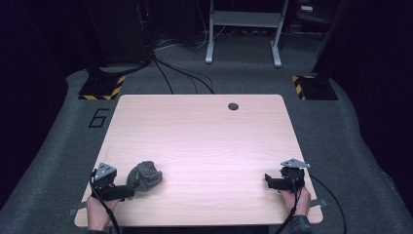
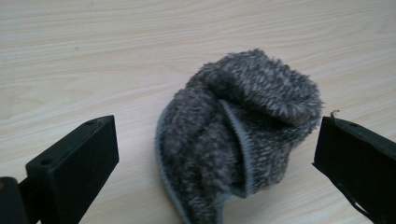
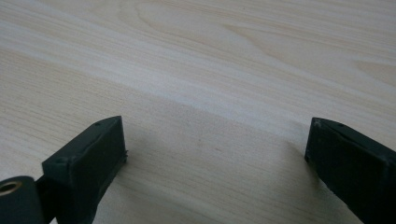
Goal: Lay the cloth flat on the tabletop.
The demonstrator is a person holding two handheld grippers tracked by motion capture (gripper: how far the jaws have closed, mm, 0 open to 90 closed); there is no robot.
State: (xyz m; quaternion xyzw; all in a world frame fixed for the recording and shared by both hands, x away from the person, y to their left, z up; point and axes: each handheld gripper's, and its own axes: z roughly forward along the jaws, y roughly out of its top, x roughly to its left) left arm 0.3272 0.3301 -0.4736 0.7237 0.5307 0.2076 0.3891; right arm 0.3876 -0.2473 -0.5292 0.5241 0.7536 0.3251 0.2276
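A crumpled grey fuzzy cloth (image 1: 145,175) lies near the table's front left; up close it looks like a fleecy sock or hat with a ribbed hem (image 2: 238,135). My left gripper (image 1: 130,186) sits just in front of it, held by a hand, and is open with the cloth (image 2: 238,135) lying between and just beyond its two black jaws, which do not touch it. My right gripper (image 1: 267,180) rests near the front right edge, pointing left. It is open over bare wood (image 3: 215,140), with nothing between the jaws.
The light wooden table (image 1: 204,141) has a dark round cable hole (image 1: 233,106) near its far edge. Beyond it are grey carpet, black cables (image 1: 180,73), a white desk frame (image 1: 243,29) and two stands with yellow-black striped bases (image 1: 102,87).
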